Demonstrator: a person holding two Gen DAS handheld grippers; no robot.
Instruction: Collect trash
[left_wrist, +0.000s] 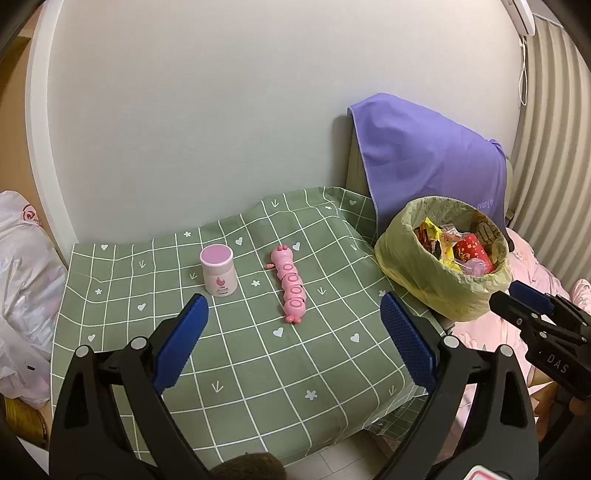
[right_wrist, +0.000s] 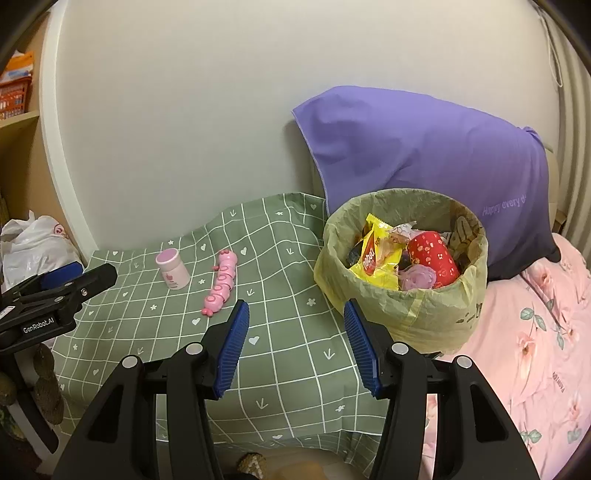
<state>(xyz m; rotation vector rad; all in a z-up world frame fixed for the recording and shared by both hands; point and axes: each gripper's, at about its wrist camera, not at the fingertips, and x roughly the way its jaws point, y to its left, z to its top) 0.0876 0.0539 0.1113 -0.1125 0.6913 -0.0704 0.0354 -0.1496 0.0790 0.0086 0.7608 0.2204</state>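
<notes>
Nearest the cameras, both tools hang over the front of the desk, pointing down and forward. The left tool (left_wrist: 293, 308) has its 2 blue pads spread wide with nothing between them, and the right tool (right_wrist: 295, 319) is likewise wide open and empty, which suggests neither is committed to a pick at this moment. Beneath them the desk (left_wrist: 258, 369), covered by a green checked cloth, is bare at the front. Further back on the cloth a pink caterpillar toy (left_wrist: 290, 286) lies lengthwise, and just to its left, apart from it, a small white jar with a pink lid (left_wrist: 218, 271) stands upright; both look like belongings, not rubbish, so they were probably left where they are on purpose. At the desk's right edge, between it and the bed with a pink flowered cover (right_wrist: 535, 332), stands the bin (right_wrist: 400, 295), lined with a yellow-green bag. The trash is inside it: a yellow snack wrapper (right_wrist: 376, 258), a red cup (right_wrist: 434, 258) and other scraps, filling it nearly to the rim. Judging by this, collecting seems nearly or fully done. Behind the bin a purple cloth (right_wrist: 424, 147) drapes over something by the wall.
</notes>
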